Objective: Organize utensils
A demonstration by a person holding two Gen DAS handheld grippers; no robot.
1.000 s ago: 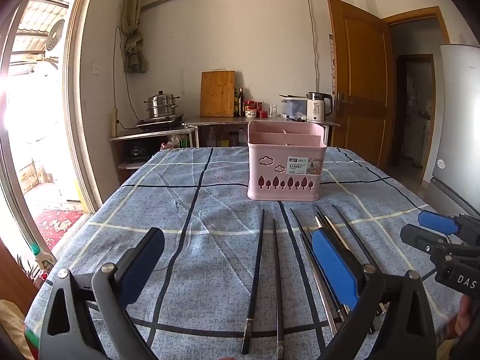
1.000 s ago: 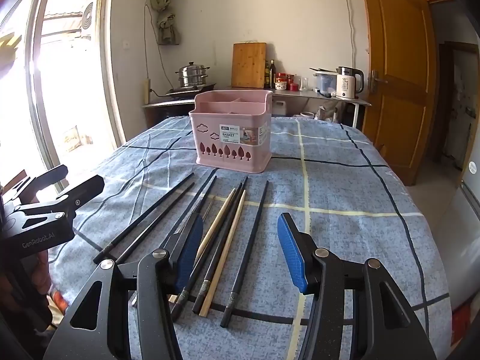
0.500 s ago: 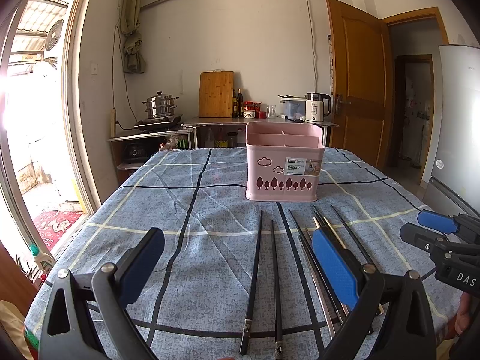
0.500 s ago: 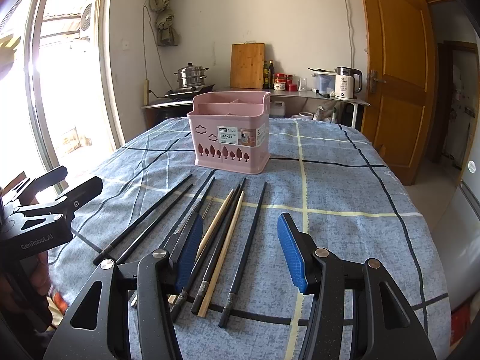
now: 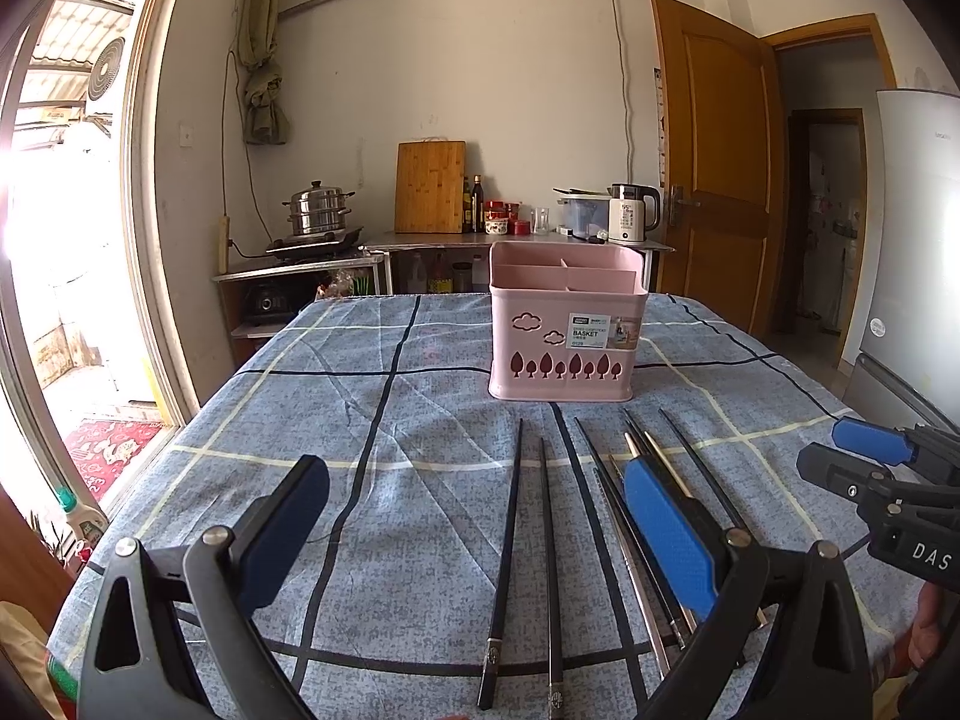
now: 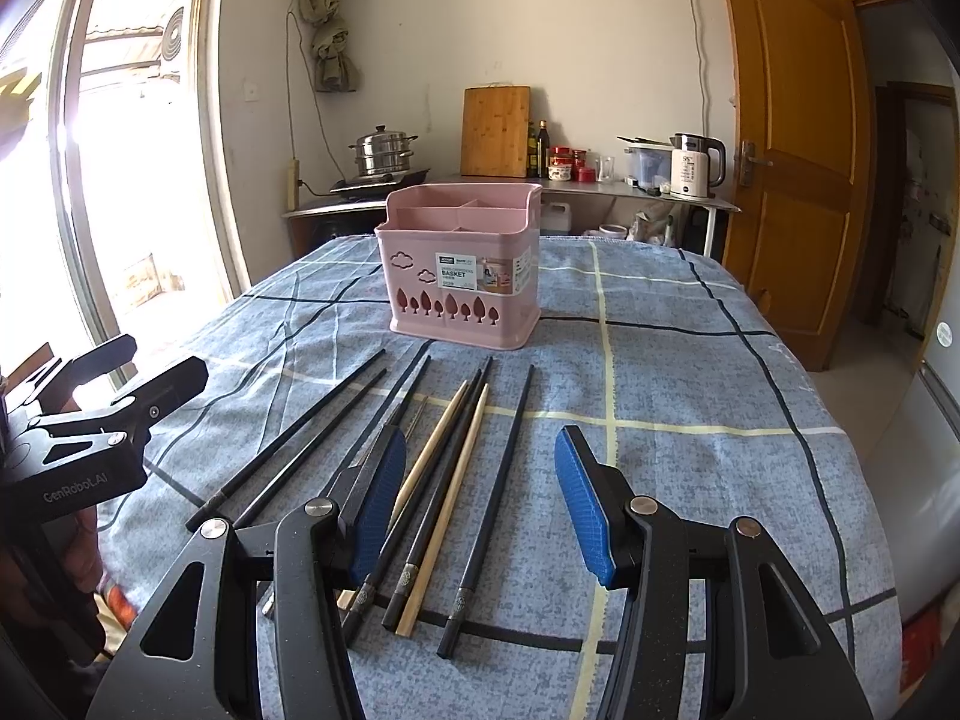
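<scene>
Right wrist view: both grippers, right gripper (image 6: 480, 498) and left gripper (image 5: 474, 534), are held wide open and empty; with the chopsticks (image 6: 447, 480) packed tight, several could be pinched at once and dropped short of the basket (image 6: 462, 276).

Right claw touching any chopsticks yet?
Cannot tell. In the right wrist view the right claw is open over the chopsticks; its left pad overlaps them, but no view shows contact or a gap.

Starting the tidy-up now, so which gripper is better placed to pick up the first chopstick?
Probably the right gripper: its open jaws already bracket the black chopstick. The left gripper is open too, over two others.
</scene>
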